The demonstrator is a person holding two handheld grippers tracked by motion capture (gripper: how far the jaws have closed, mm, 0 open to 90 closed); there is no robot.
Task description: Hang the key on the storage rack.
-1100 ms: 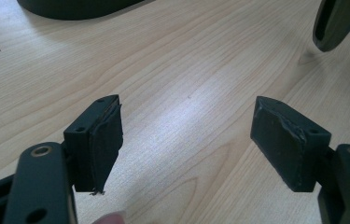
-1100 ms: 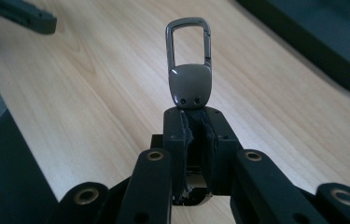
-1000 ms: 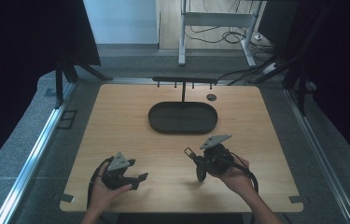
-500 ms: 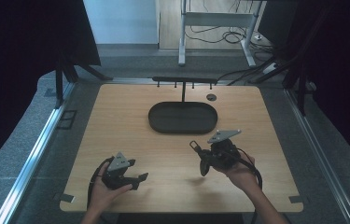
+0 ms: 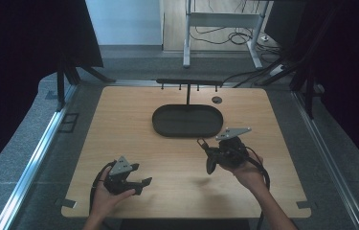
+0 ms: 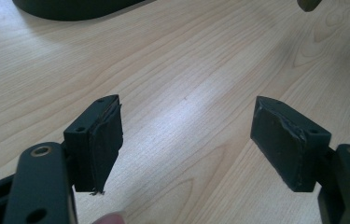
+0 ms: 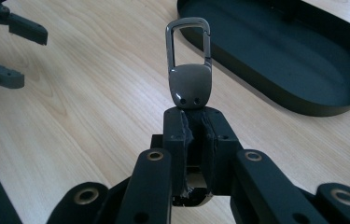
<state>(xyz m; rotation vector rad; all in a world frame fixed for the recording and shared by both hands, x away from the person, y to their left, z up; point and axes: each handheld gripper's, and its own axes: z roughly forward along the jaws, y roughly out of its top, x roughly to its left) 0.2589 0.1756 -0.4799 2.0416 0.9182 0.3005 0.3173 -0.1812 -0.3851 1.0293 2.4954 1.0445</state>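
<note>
Pale wood-grain table, oval black tray; right gripper clamping metal carabiner clip, left gripper jaws apart.

Clasp lower end hidden between pads; tray cut off.

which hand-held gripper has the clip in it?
The right hand-held gripper: its jaws are shut on a grey metal carabiner clip that sticks out beyond them. The left hand-held gripper stands wide open, bare wooden table between its pads.

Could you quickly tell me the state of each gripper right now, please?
Left tongs: open, holding nothing.
Right tongs: shut on the metal clip.
</note>
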